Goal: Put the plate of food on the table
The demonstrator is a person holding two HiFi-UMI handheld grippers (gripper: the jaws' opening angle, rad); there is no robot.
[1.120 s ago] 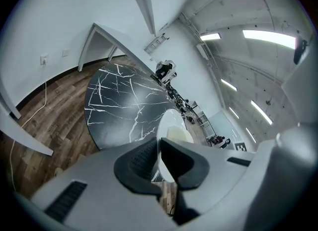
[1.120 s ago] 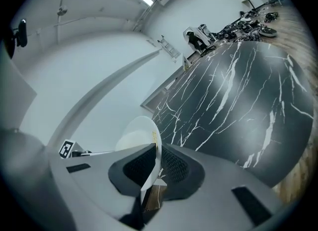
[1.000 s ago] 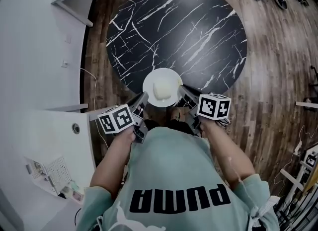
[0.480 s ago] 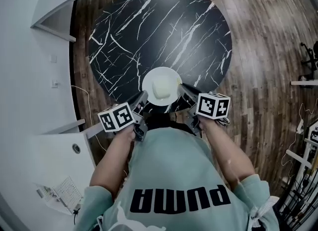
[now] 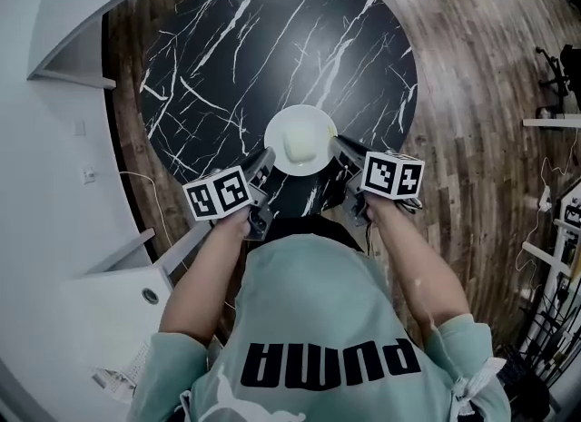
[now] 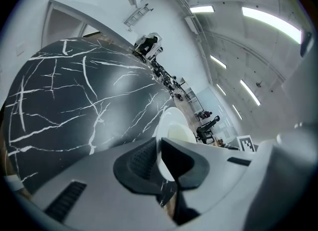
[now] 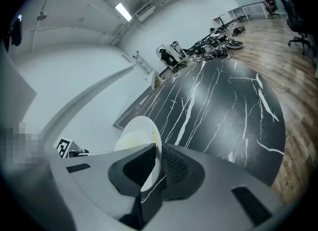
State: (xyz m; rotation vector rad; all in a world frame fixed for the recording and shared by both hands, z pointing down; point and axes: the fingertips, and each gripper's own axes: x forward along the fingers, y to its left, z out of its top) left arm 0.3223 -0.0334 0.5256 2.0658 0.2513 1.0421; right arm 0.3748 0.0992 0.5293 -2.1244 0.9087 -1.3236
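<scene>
A white plate [image 5: 300, 139] carrying a pale lump of food [image 5: 294, 146] is held over the near part of the round black marble table [image 5: 227, 57]. My left gripper [image 5: 267, 159] is shut on the plate's left rim [image 6: 160, 140]. My right gripper [image 5: 335, 146] is shut on its right rim [image 7: 151, 168]. Both jaw pairs pinch the thin rim edge-on in the gripper views. In the head view the plate lies fully over the tabletop, just inside its near edge. Whether it touches the marble cannot be told.
Wooden floor [image 5: 472, 66] surrounds the table. White walls and a white counter [image 5: 54, 257] stand at the left. Chairs and equipment [image 5: 554, 75] line the right side. The person's torso in a green shirt [image 5: 318, 320] fills the bottom of the head view.
The plate and both grippers have moved forward, from overhanging the table's near edge to fully over the tabletop. Both grips are unchanged.
</scene>
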